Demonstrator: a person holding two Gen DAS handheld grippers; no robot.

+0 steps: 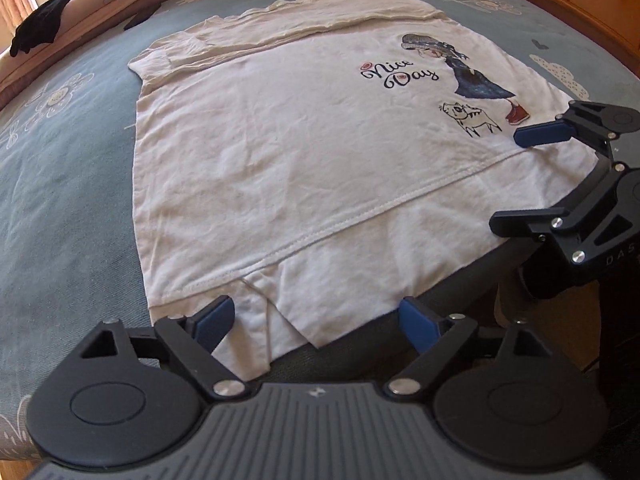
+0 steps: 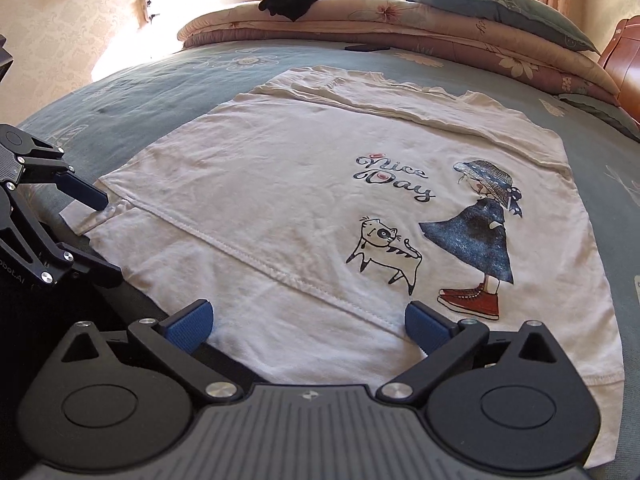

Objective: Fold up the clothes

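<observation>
While the white shirt (image 2: 280,184) with a girl, a cat and "Nice Day" print lies flat on the bed (image 2: 160,80), its bottom part folded up, both the left hand-held gripper (image 1: 316,320) and the right hand-held gripper (image 2: 308,320) stand wide over its near edge, holding nothing.

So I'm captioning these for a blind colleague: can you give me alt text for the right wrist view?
A white T-shirt printed with "Nice Day", a girl and a cat lies partly folded on a blue-grey floral bedsheet. The right claw stands open over its near hem, and the left claw is at the shirt's left corner. Folded quilts are piled behind.
</observation>
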